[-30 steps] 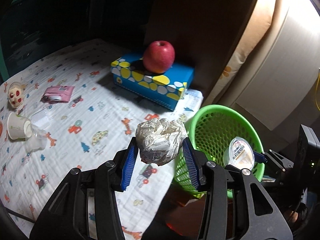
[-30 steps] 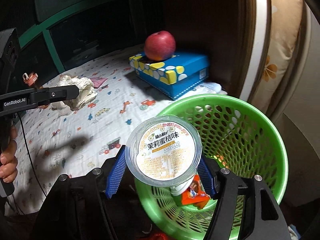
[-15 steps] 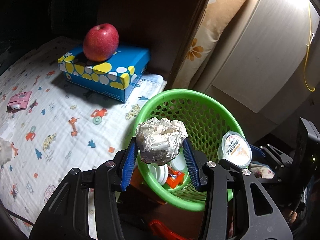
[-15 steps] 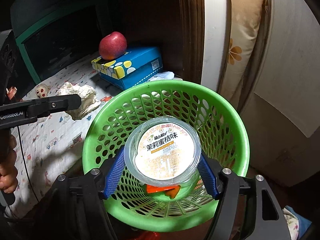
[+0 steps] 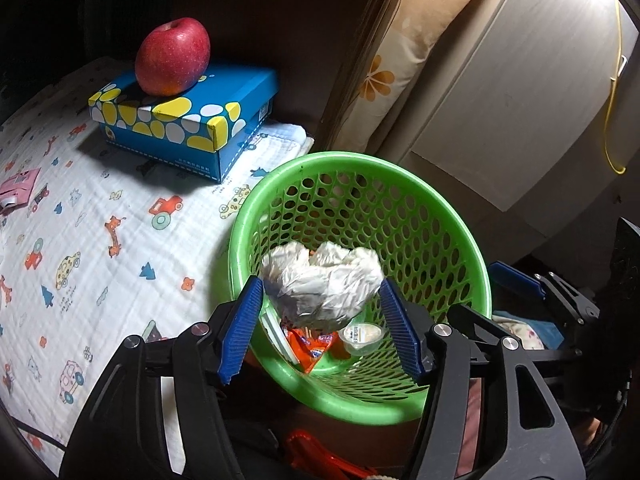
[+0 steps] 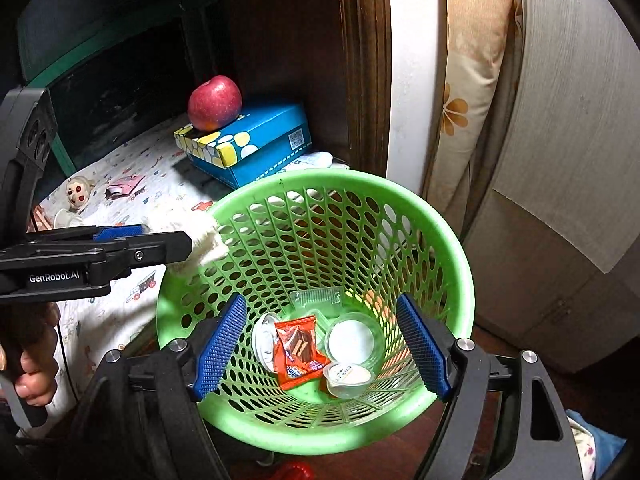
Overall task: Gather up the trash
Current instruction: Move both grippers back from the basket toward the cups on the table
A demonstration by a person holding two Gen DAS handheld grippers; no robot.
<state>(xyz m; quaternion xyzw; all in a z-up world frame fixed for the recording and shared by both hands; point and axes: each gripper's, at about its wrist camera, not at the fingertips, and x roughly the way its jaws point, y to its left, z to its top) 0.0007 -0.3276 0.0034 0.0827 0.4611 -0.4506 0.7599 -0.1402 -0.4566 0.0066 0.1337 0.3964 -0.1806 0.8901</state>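
A green mesh basket [image 5: 452,236] [image 6: 448,240] stands beside the bed. My left gripper [image 5: 322,330] is open over it, and the crumpled white paper ball [image 5: 324,280] sits loose between the spread jaws above the basket; it also shows at the basket rim in the right wrist view [image 6: 206,242]. My right gripper [image 6: 320,350] is open and empty over the basket. Inside lie the clear jelly cup [image 6: 354,340], a small lidded cup [image 6: 346,376], an orange snack wrapper [image 6: 298,348] and a white lid [image 6: 264,342].
A red apple [image 5: 172,56] sits on a blue spotted box [image 5: 188,120] on the printed bed sheet [image 5: 100,240]. A pink wrapper [image 5: 18,190], a small doll [image 6: 78,192] and a paper cup [image 6: 66,218] lie farther left. A flowered pillow [image 5: 400,52] and a white cabinet [image 5: 520,92] stand behind the basket.
My right gripper opened and the jelly cup dropped into the basket. My left gripper moved over the basket and its jaws spread off the paper ball.
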